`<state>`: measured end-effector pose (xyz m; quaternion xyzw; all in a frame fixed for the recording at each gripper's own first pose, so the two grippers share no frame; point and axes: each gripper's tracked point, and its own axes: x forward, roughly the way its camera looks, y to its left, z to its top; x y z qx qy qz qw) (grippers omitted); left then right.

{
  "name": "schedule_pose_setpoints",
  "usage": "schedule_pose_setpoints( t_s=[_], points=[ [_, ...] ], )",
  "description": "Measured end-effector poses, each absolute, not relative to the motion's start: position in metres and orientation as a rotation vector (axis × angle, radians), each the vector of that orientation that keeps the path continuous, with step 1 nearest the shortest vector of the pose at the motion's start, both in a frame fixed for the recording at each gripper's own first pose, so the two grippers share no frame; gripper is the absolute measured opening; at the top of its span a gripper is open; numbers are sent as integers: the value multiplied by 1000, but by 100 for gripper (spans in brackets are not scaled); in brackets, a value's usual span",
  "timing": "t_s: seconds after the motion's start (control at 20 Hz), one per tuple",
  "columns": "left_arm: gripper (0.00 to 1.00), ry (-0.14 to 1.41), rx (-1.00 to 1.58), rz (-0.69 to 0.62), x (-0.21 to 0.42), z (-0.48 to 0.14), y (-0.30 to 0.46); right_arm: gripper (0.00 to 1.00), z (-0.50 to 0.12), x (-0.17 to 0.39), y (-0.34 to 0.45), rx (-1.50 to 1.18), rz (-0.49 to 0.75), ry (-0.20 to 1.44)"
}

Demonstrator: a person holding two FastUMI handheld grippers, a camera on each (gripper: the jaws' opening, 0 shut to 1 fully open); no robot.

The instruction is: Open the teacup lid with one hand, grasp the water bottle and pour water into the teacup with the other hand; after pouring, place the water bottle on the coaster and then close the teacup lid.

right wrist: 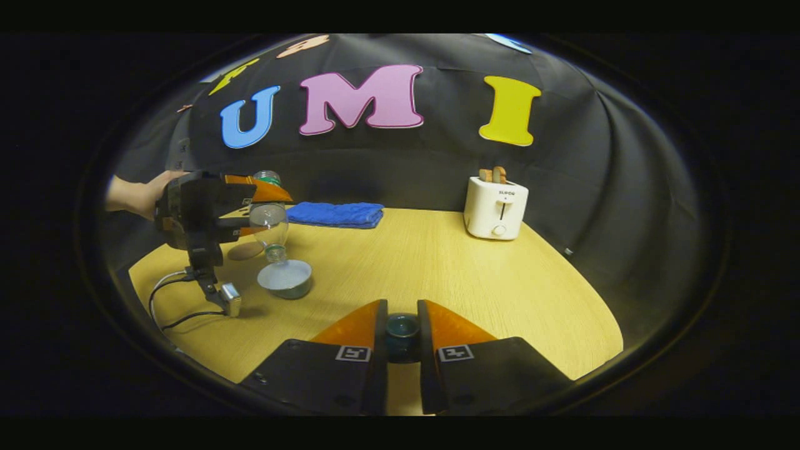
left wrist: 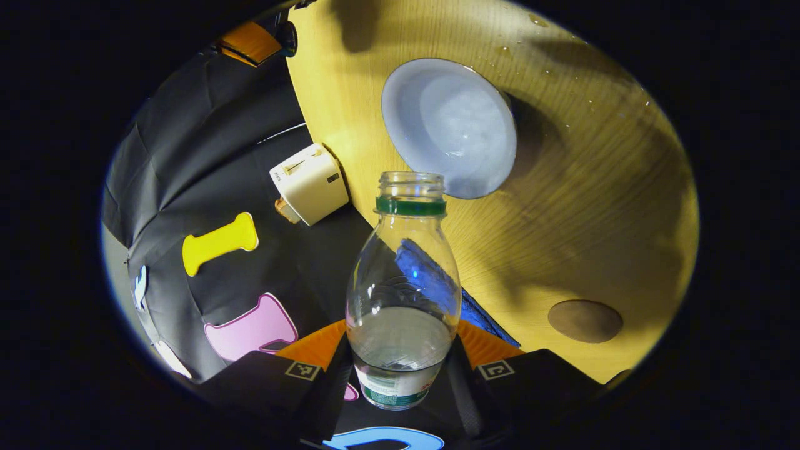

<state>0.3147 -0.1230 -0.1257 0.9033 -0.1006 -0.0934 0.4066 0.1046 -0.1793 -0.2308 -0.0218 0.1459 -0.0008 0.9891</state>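
Note:
My left gripper (left wrist: pixel 400 340) is shut on a clear water bottle (left wrist: pixel 403 281) with a green neck ring. The bottle is uncapped and tipped, its open mouth pointing at the pale blue-grey teacup (left wrist: pixel 450 125) on the wooden table. Some water sits in the bottle near the fingers. In the right gripper view a hand holds that left gripper (right wrist: pixel 265 209) with the bottle (right wrist: pixel 270 225) mouth-down over the lidless teacup (right wrist: pixel 285 278). My right gripper (right wrist: pixel 402 337) is shut on the dark teal teacup lid (right wrist: pixel 402 330), low over the table's near side. A round brown coaster (left wrist: pixel 585 320) (right wrist: pixel 245 251) lies beside the cup.
A white toaster (right wrist: pixel 497 207) (left wrist: pixel 309 183) stands at the back right of the table (right wrist: pixel 437 262). A folded blue cloth (right wrist: pixel 337 214) lies at the back. A cable with a small box (right wrist: pixel 230 300) trails near the left edge. Water droplets (left wrist: pixel 537 22) dot the wood.

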Motion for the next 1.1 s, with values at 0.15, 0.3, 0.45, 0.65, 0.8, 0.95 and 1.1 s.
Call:
schedule_pose_setpoints(
  t_s=[0.15,0.3,0.45,0.65,0.8,0.95,1.1],
  points=[
    [76,-236,2249,-242,315,-128,-119,24,-228,105,-178,-43,-5,290],
    [76,-220,2171,-262,312,-128,-114,24,-226,105,-175,-46,-9,288],
    [76,-162,1985,-291,304,-133,-105,24,-223,105,-171,-51,-9,286],
    [76,-38,1650,-297,295,-137,-84,24,-217,108,-164,-53,-9,281],
    [76,21,1382,-294,292,-136,-78,24,-211,111,-155,-51,2,278],
    [76,92,1024,-294,289,-138,-74,24,-202,118,-141,-51,17,262],
    [75,69,657,-248,290,-128,-69,24,-195,124,-123,-43,36,252]
  ],
)
